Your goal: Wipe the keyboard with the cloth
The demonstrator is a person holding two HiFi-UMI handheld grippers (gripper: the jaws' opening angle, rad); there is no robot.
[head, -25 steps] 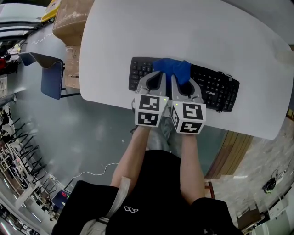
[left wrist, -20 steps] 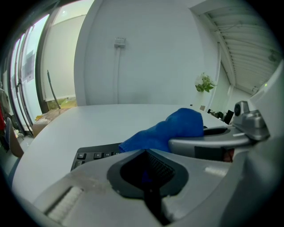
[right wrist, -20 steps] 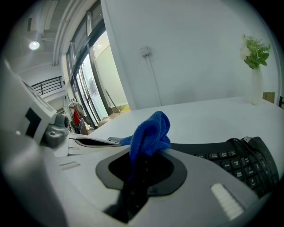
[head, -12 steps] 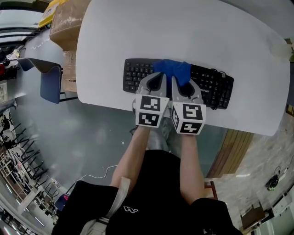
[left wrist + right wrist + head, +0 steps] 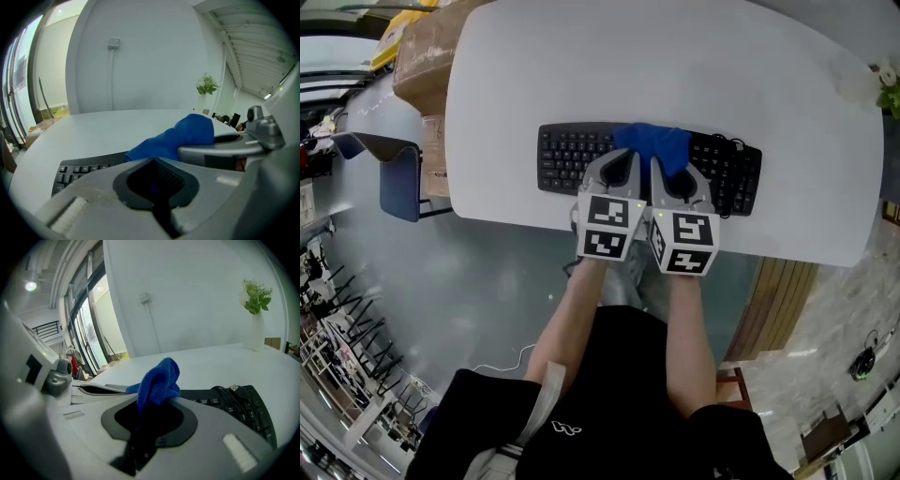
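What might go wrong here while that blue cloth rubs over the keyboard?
The loose cable bundled on the keyboard's right end might snag the cloth. The keyboard lies near the table's front edge, so a wipe towards the person might drag it off.

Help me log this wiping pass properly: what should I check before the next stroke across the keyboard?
1. Right gripper holds the blue cloth: ok, jaws shut on it.
2. Left gripper holds the cloth: ok, jaws together with a trace of blue between them.
3. Cloth on the keyboard: ok, it lies over the middle keys.
4. Keyboard fully on the table: ok, though near the front edge.
5. Path to the right: not ok, a coiled cable lies on the right-end keys and might snag.
6. Keys already clean: cannot tell.
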